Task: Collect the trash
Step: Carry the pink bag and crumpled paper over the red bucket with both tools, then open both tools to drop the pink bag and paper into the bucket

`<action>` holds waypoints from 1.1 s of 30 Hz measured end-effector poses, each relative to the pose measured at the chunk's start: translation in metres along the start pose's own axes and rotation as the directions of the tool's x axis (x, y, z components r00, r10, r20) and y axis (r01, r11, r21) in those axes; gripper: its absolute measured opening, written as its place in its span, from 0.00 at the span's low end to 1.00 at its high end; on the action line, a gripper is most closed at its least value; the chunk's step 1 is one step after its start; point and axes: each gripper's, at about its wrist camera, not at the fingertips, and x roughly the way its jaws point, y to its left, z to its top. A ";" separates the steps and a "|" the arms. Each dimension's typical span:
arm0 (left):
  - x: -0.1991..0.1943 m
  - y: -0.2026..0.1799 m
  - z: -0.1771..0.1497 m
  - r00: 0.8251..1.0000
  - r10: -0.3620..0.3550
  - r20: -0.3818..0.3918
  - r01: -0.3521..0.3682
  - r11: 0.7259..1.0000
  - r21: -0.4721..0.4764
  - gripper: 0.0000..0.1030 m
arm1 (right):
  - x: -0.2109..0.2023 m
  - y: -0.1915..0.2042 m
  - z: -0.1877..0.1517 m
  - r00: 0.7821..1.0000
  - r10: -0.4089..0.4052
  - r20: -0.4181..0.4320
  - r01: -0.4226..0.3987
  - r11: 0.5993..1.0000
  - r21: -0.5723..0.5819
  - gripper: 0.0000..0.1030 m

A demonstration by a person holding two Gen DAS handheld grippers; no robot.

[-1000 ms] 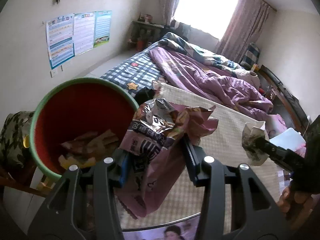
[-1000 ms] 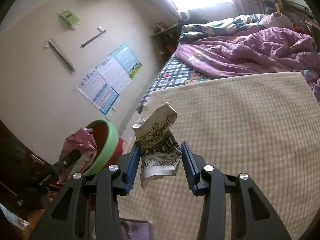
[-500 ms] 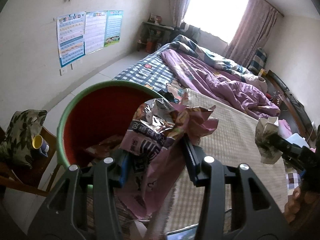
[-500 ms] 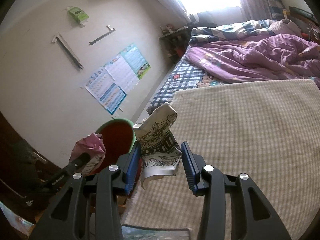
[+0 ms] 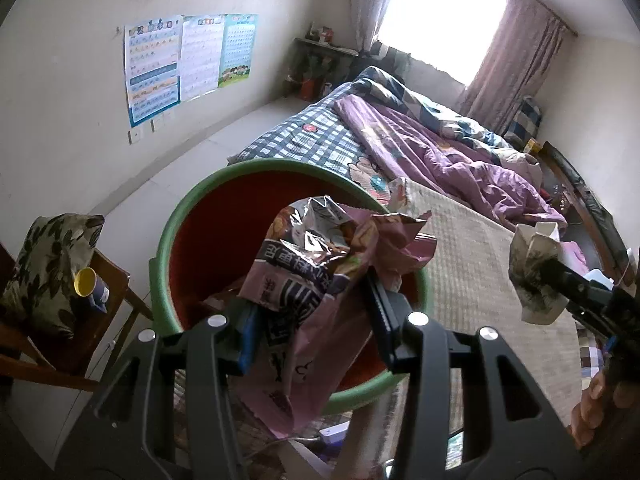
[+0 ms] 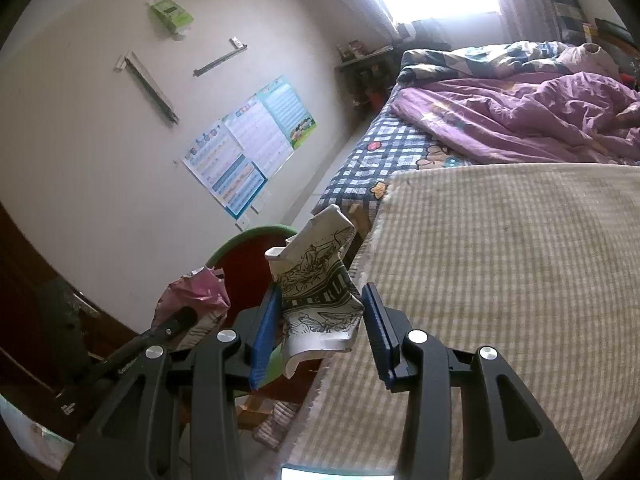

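Note:
My left gripper [image 5: 312, 316] is shut on a crumpled pink snack bag [image 5: 316, 272] and holds it over the red bin with a green rim [image 5: 208, 248]. Some wrappers lie at the bin's bottom. My right gripper [image 6: 320, 320] is shut on a crushed white printed carton [image 6: 320, 300], held beside the bin [image 6: 244, 248] at the edge of the beige mat. The carton also shows in the left wrist view [image 5: 536, 276]. The pink bag also shows in the right wrist view [image 6: 196, 300].
A bed with a beige checked mat [image 6: 500, 260] and a purple quilt [image 5: 440, 160] fills the right side. A wooden chair [image 5: 100, 320] with a cushion and a yellow cup [image 5: 86, 282] stands left of the bin. Posters [image 5: 188, 56] hang on the wall.
Both grippers have moved left toward the bin with their loads. The pink bag went from beside the bin's rim to over its opening. The carton came nearer the bin.

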 end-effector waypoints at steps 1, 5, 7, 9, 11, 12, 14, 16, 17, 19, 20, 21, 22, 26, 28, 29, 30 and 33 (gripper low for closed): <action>0.001 0.000 0.000 1.000 0.001 -0.001 -0.001 1.000 -0.001 0.43 | 0.002 0.002 0.000 1.000 0.001 -0.004 -0.001 1.000 -0.004 0.39; 0.003 0.007 0.001 1.000 -0.002 -0.003 0.002 1.000 -0.006 0.43 | 0.010 0.011 -0.002 1.000 0.003 -0.014 -0.004 1.000 -0.019 0.39; 0.004 0.007 0.001 1.000 -0.002 -0.006 0.002 1.000 -0.003 0.43 | 0.013 0.014 -0.002 1.000 0.005 -0.018 -0.005 1.000 -0.024 0.39; 0.004 0.006 0.001 1.000 -0.001 -0.006 0.001 1.000 -0.003 0.43 | 0.016 0.015 -0.003 1.000 0.006 -0.022 -0.007 1.000 -0.024 0.39; 0.006 0.009 0.001 1.000 -0.001 -0.010 0.001 1.000 -0.003 0.43 | 0.019 0.016 -0.003 1.000 0.007 -0.025 -0.008 1.000 -0.025 0.39; 0.007 0.010 0.000 1.000 -0.001 -0.012 0.001 1.000 -0.003 0.43 | 0.020 0.016 -0.004 1.000 0.008 -0.026 -0.008 1.000 -0.025 0.39; 0.009 0.011 0.001 1.000 -0.001 -0.015 0.001 1.000 -0.003 0.43 | 0.022 0.017 -0.004 1.000 0.008 -0.028 -0.008 1.000 -0.025 0.39; 0.010 0.013 0.001 1.000 -0.003 -0.018 0.003 1.000 -0.003 0.43 | 0.023 0.019 -0.004 1.000 0.008 -0.029 -0.009 1.000 -0.026 0.39; 0.011 0.006 0.001 1.000 -0.002 -0.019 0.002 1.000 -0.004 0.43 | 0.024 0.019 -0.004 1.000 0.009 -0.030 -0.010 1.000 -0.026 0.39; 0.012 0.005 0.001 1.000 -0.004 -0.021 0.004 1.000 -0.003 0.43 | 0.025 0.020 -0.004 0.999 0.010 -0.032 -0.010 1.000 -0.028 0.39; 0.013 0.005 0.001 1.000 -0.005 -0.022 0.005 1.000 -0.003 0.43 | 0.025 0.021 -0.005 0.999 0.010 -0.032 -0.011 1.000 -0.029 0.39; 0.013 0.004 0.002 1.000 -0.004 -0.023 0.004 1.000 -0.004 0.43 | 0.026 0.021 -0.004 0.999 0.010 -0.033 -0.011 0.999 -0.030 0.39; 0.014 0.004 0.002 1.000 -0.004 -0.024 0.004 1.000 -0.004 0.43 | 0.027 0.022 -0.004 0.999 0.010 -0.035 -0.011 0.999 -0.031 0.39; 0.018 0.004 0.003 1.000 -0.004 -0.031 0.004 1.000 -0.010 0.43 | 0.034 0.025 -0.003 0.999 0.007 -0.044 -0.008 0.999 -0.042 0.39; 0.021 0.004 0.003 0.999 -0.003 -0.036 0.003 1.000 -0.011 0.43 | 0.039 0.027 -0.003 0.999 0.007 -0.052 -0.009 0.999 -0.048 0.39; 0.022 0.006 0.004 0.999 -0.003 -0.038 0.002 1.000 -0.011 0.43 | 0.042 0.029 -0.003 0.998 0.008 -0.055 -0.010 0.999 -0.050 0.39; 0.023 0.007 0.004 0.999 -0.003 -0.041 0.002 1.000 -0.011 0.43 | 0.043 0.029 -0.002 0.998 0.010 -0.058 -0.013 0.999 -0.052 0.39; 0.028 0.007 0.004 0.999 0.001 -0.049 -0.002 1.000 -0.011 0.43 | 0.052 0.033 -0.002 0.997 0.013 -0.071 -0.018 0.998 -0.065 0.39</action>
